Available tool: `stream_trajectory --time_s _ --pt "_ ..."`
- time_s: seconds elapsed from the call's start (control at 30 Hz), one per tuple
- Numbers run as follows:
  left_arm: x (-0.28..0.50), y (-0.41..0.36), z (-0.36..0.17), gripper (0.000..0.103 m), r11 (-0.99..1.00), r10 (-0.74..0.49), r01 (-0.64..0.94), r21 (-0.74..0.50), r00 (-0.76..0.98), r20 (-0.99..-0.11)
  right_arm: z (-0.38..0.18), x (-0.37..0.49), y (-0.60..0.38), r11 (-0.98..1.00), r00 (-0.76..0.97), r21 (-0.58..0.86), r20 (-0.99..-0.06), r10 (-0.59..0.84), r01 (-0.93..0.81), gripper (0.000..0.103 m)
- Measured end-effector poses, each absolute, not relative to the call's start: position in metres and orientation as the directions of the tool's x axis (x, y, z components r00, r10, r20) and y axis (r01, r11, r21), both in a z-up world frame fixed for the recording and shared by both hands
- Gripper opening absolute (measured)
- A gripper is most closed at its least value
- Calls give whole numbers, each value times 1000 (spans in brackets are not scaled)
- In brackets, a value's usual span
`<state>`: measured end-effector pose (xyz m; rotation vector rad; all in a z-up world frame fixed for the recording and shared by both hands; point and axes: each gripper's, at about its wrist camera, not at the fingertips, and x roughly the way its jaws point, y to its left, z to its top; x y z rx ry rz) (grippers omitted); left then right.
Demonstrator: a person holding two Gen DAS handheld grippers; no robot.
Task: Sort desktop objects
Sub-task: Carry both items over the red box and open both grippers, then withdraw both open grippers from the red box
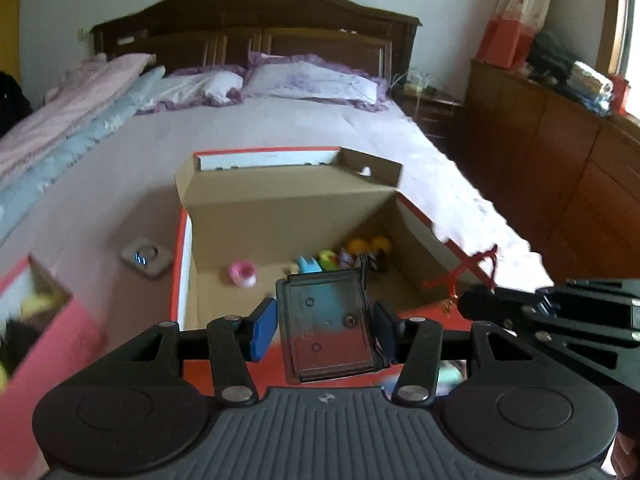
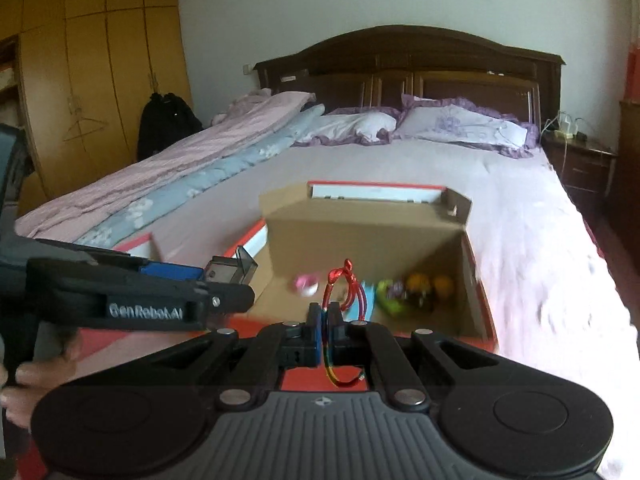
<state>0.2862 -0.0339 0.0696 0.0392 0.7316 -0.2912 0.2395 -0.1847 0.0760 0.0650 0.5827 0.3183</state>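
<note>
My left gripper (image 1: 325,326) is shut on a dark see-through plastic case (image 1: 330,320), held upright above the near edge of an open cardboard box (image 1: 288,200) with red outer walls. Inside the box lie a pink roll (image 1: 242,274), a blue piece, a green piece and two orange balls (image 1: 368,245). My right gripper (image 2: 326,330) is shut on a red knotted cord ornament (image 2: 345,278) that loops up over the same box (image 2: 360,232). In the right wrist view the left gripper (image 2: 208,278) and its case (image 2: 234,268) reach in from the left.
The box sits on a bed with a mauve sheet (image 1: 280,128). A small white device with blue digits (image 1: 146,258) lies left of the box. A pink box (image 1: 44,320) stands at the near left. Folded quilts (image 2: 180,168) line the bed's left side; a wooden dresser (image 1: 560,152) stands to the right.
</note>
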Motion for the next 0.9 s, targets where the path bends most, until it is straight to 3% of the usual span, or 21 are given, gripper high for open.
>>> stream_trajectory --time_s 0.1,0.17,0.33,0.53,0.9 --pt "311 -42 64 58 970 -186 241 -16 705 -685 73 282 -184 949 773 198 -550 316 -247 7" --pt "324 -46 61 64 977 -145 213 11 704 -695 68 300 -186 951 769 223 -562 305 -214 23" --pt "321 -37 52 79 984 -151 176 -39 687 -711 51 302 -196 949 782 267 -552 291 -165 40" --pt "273 -30 34 85 990 -113 136 -28 676 -728 24 231 -209 954 792 262 -547 272 -146 45" --pt "149 -32 11 88 994 -81 110 -16 611 -788 -26 86 -218 948 727 317 -654 210 11 57"
